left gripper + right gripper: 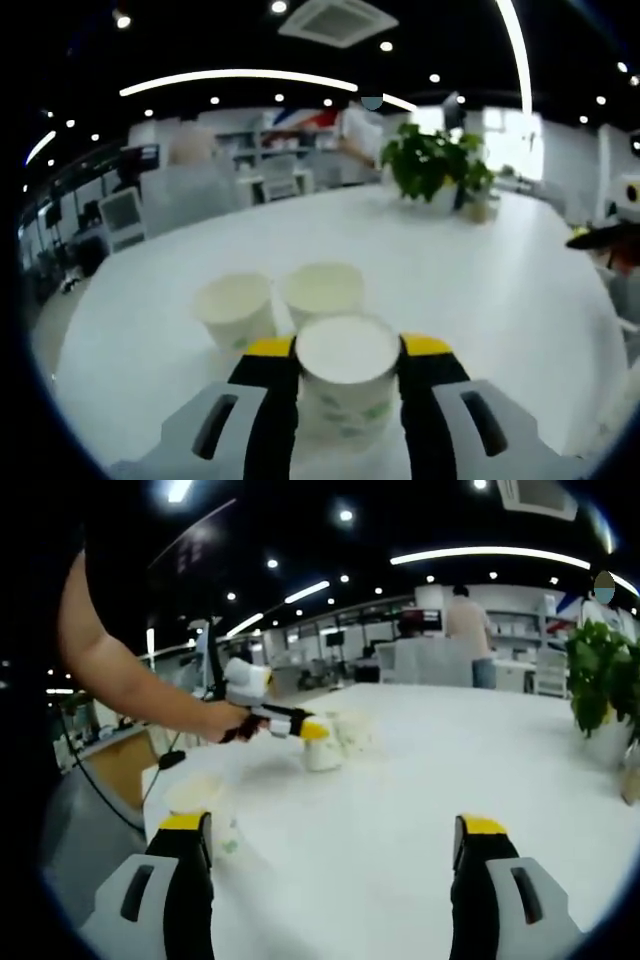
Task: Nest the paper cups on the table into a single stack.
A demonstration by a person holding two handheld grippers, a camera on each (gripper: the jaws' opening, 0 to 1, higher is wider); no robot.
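A white paper cup with green print stands upright between the yellow-tipped jaws of my left gripper; both jaws press against its sides. Just behind it, two more paper cups stand side by side on the white table. In the right gripper view a hand holds the left gripper against that cluster of cups. My right gripper is open, its jaws wide apart above the table. A blurred paper cup stands just beside its left jaw.
A potted green plant stands at the far side of the table. The table's near left edge drops off toward desks and monitors. A person stands in the background.
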